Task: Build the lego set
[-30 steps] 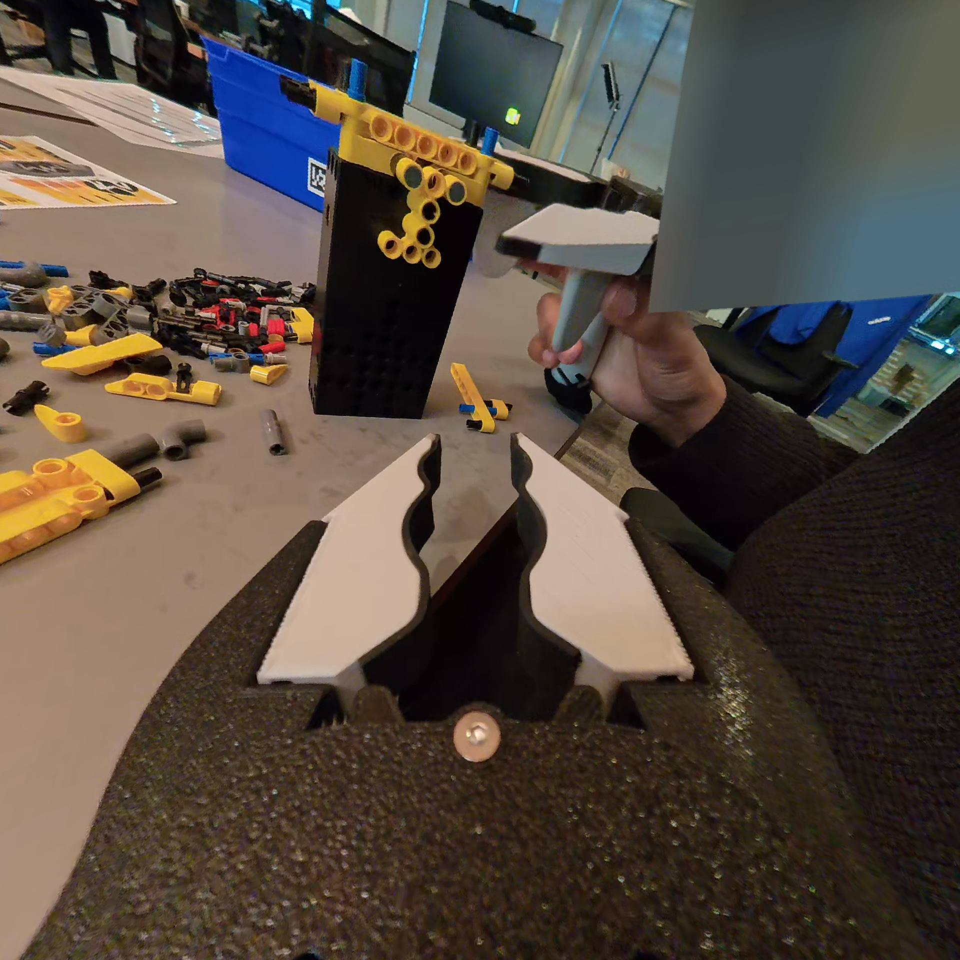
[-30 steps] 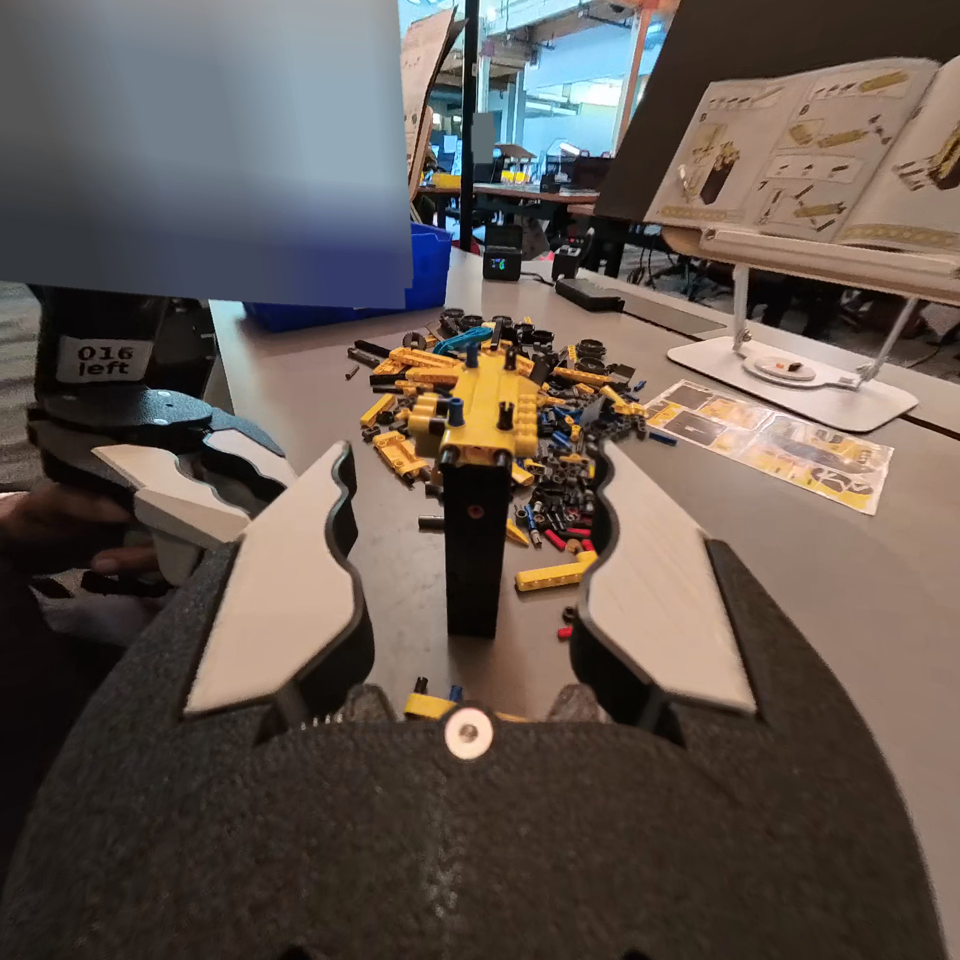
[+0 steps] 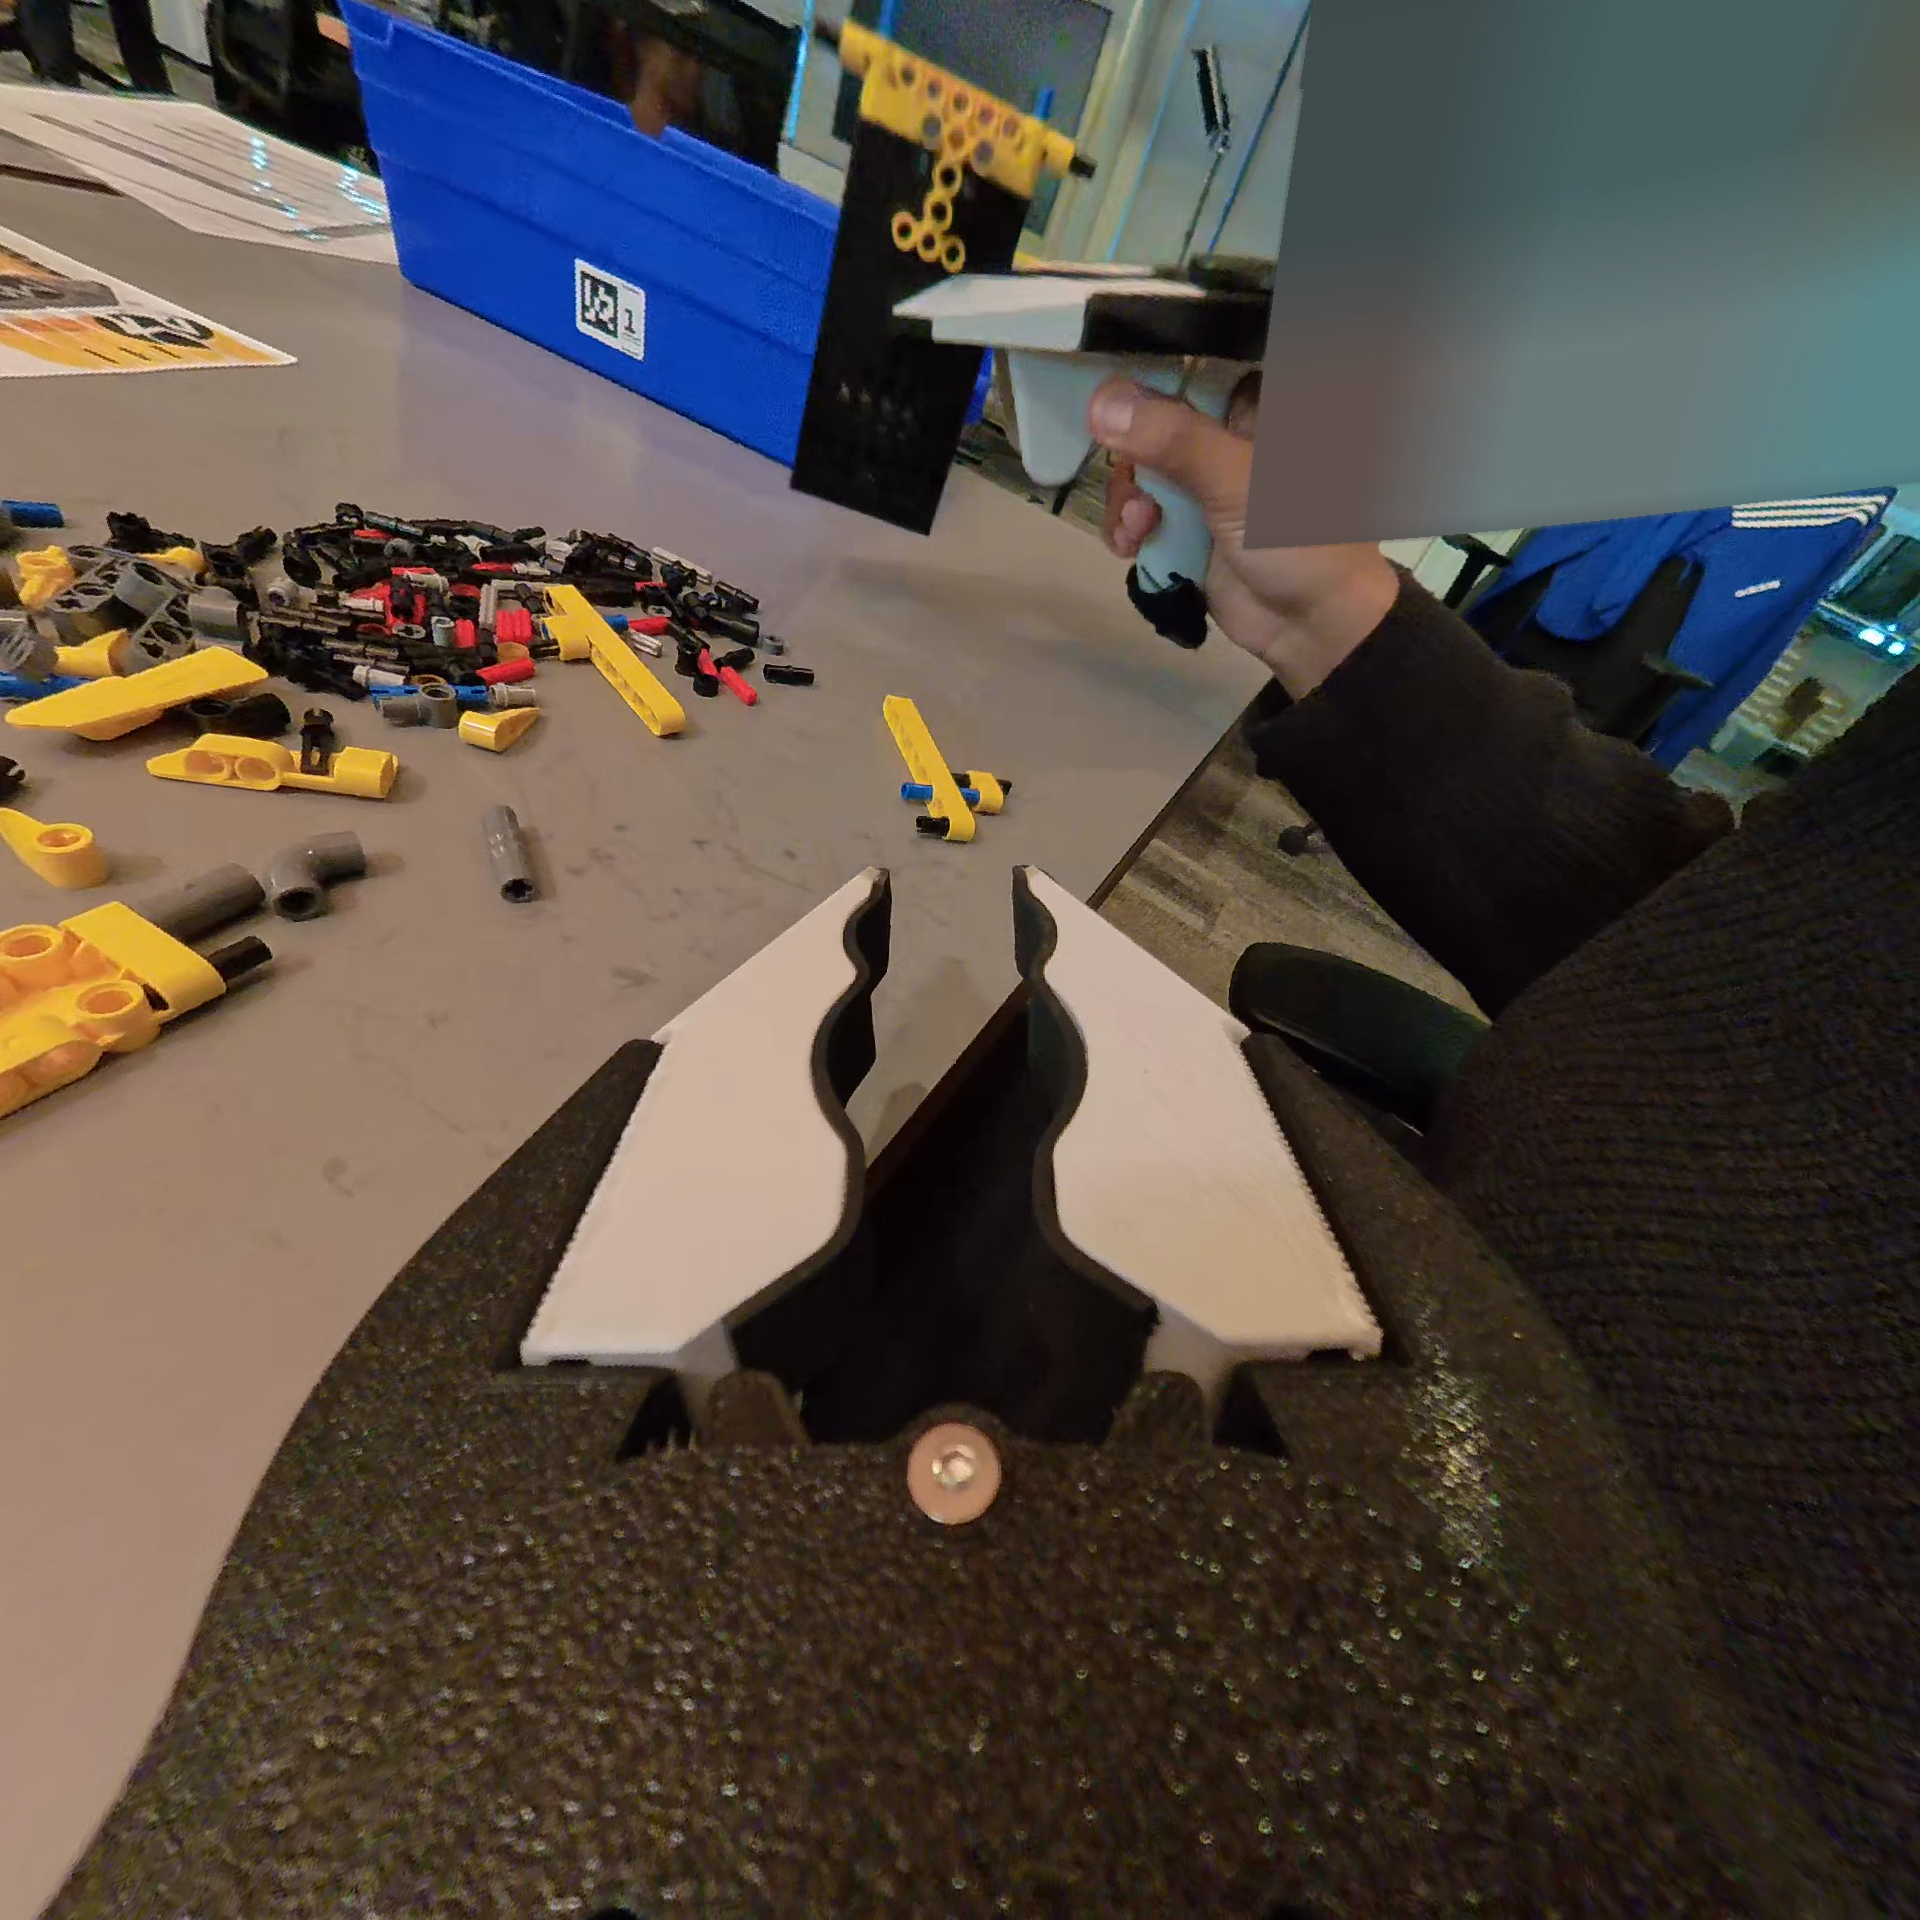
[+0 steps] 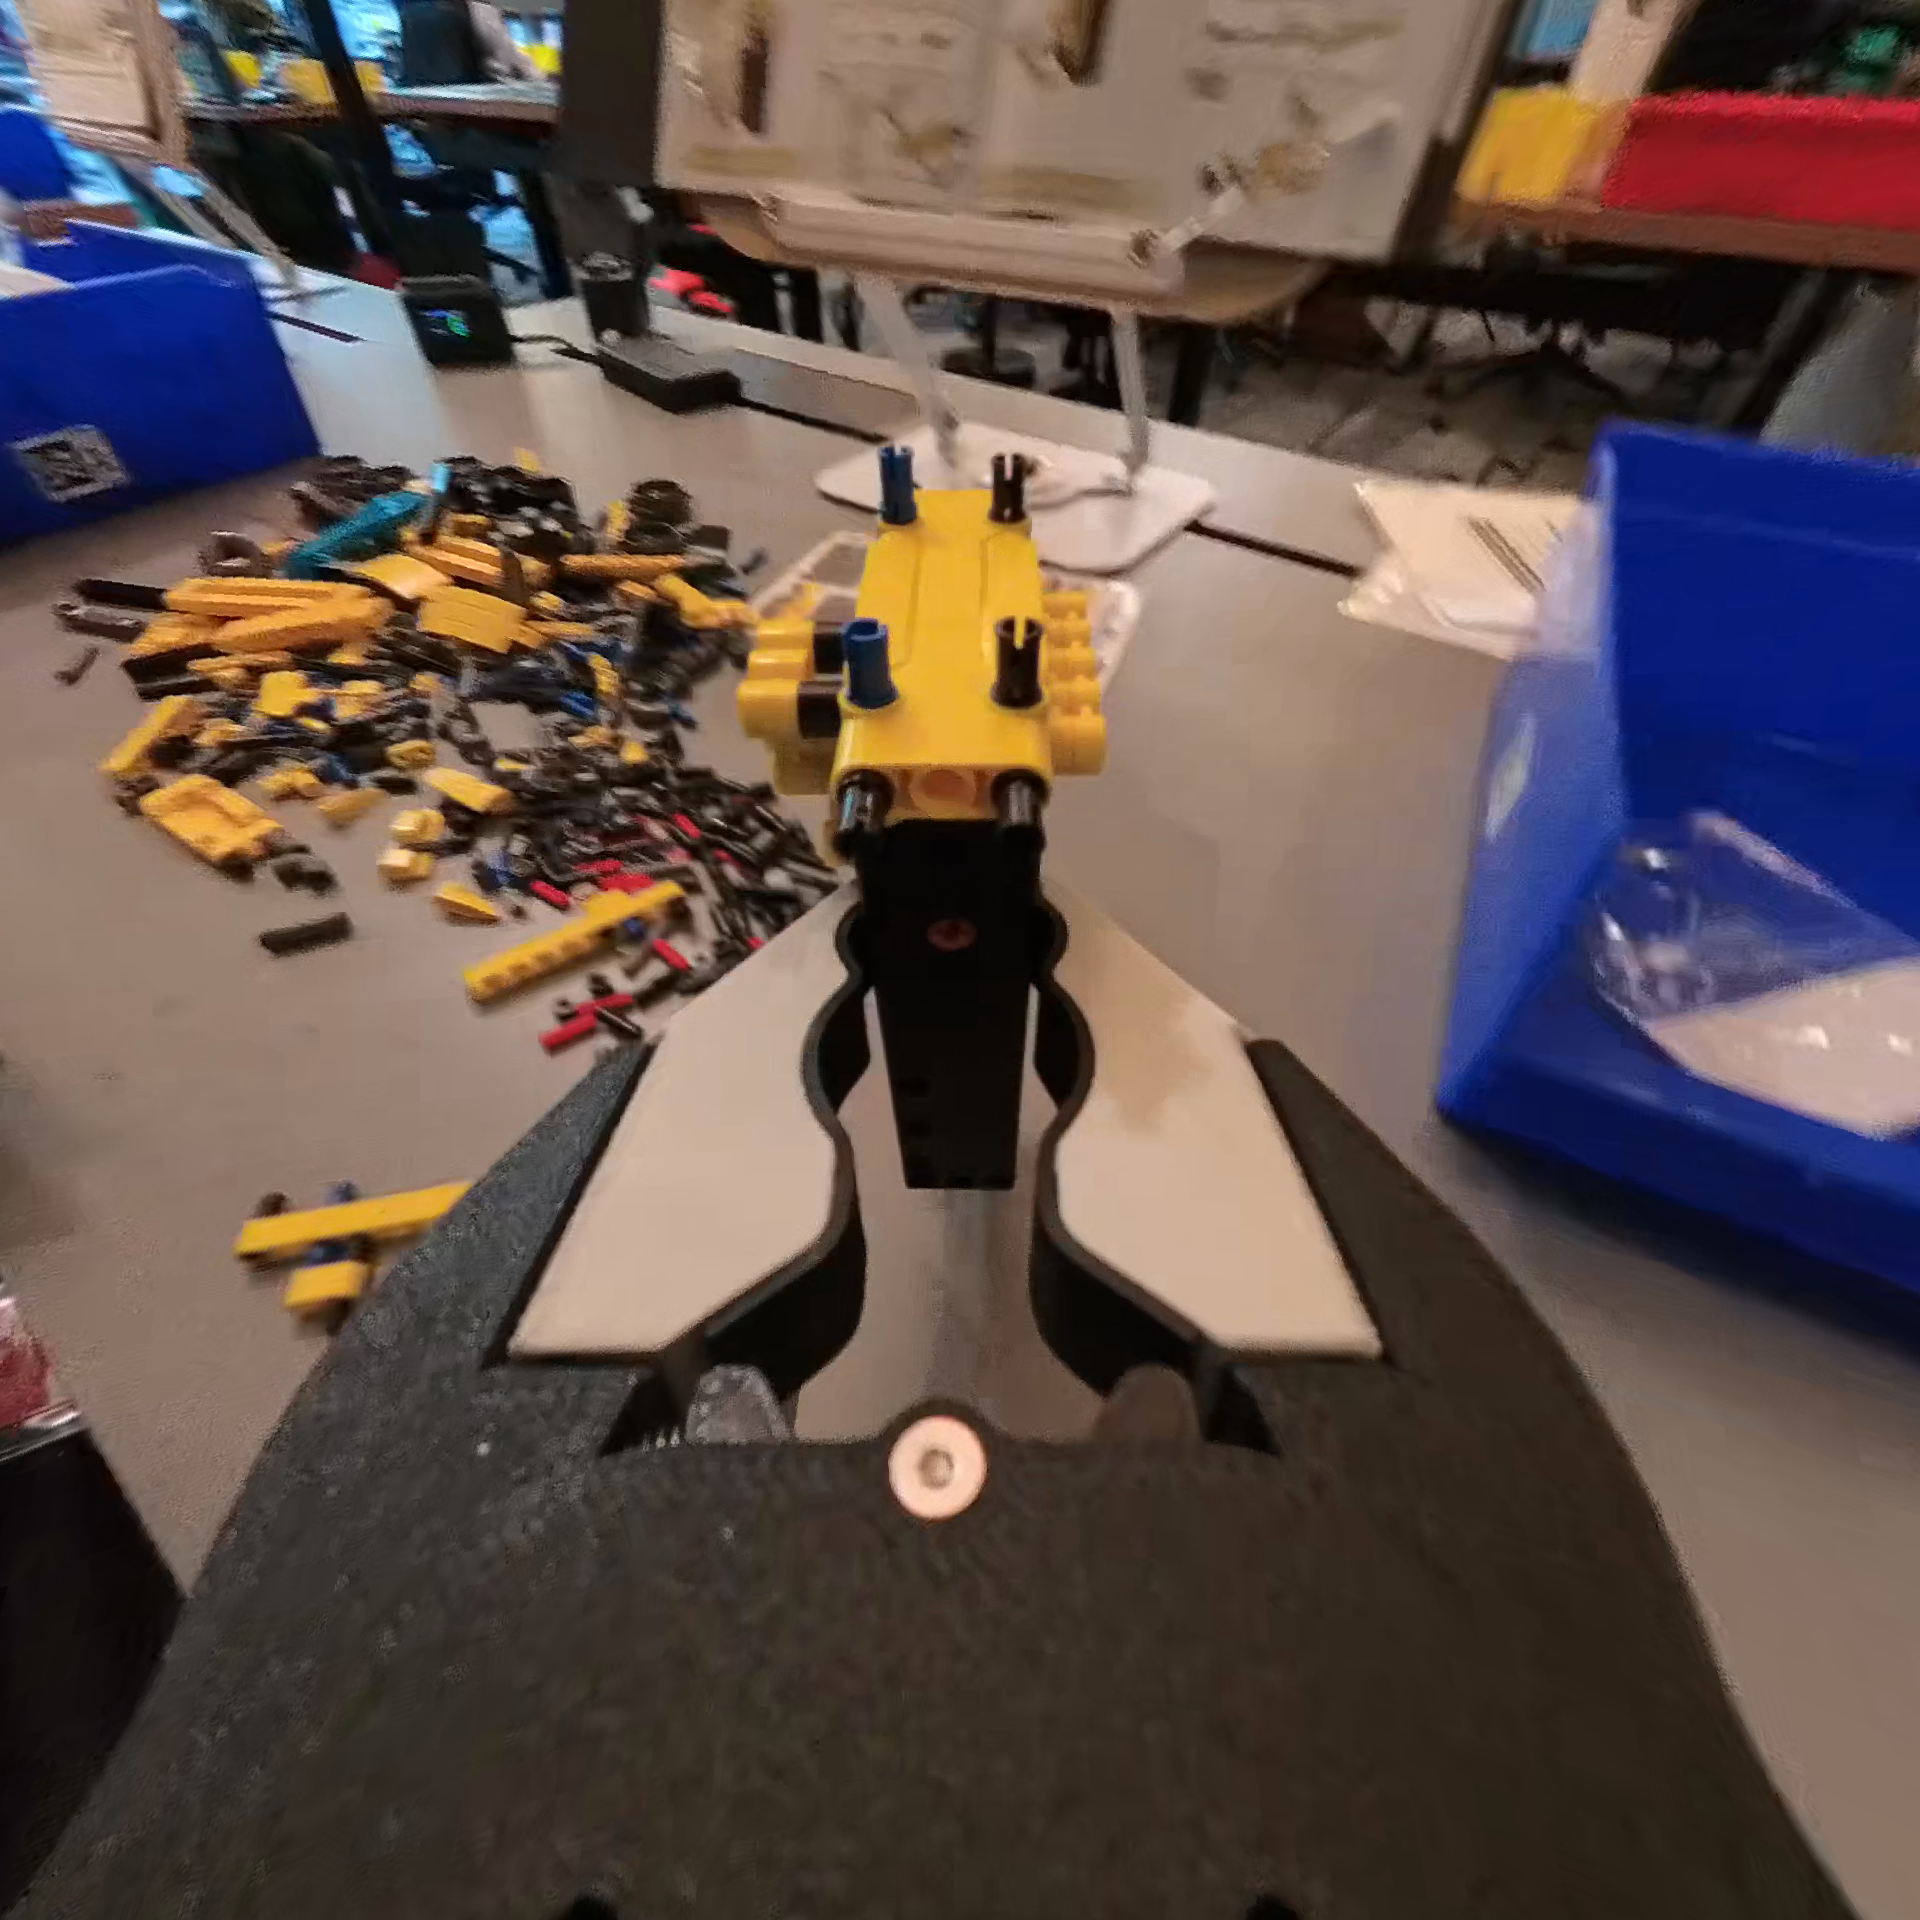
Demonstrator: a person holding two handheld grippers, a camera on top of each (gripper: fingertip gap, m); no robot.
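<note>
Loose brick pile (image 4: 436,727) at left on tabletop (image 4: 1247,727), motion-blurred; right gripper (image 4: 951,935) centre frame, jaws clenched on black-and-yellow brick assembly (image 4: 951,748), lifted off the tabletop, its base partly hidden between them; blue bin (image 4: 1714,935) cut off right; left gripper (image 3: 951,883) jaws released, empty.

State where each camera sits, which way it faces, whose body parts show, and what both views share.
Left wrist view: sits on the left gripper, open and empty above the table edge; faces loose bricks, a blue bin and the person's hand with the right gripper.
Right wrist view: sits on the right gripper, shut on the black-and-yellow assembly; faces an instruction booklet.
Shared: assembly, brick pile, table.
</note>
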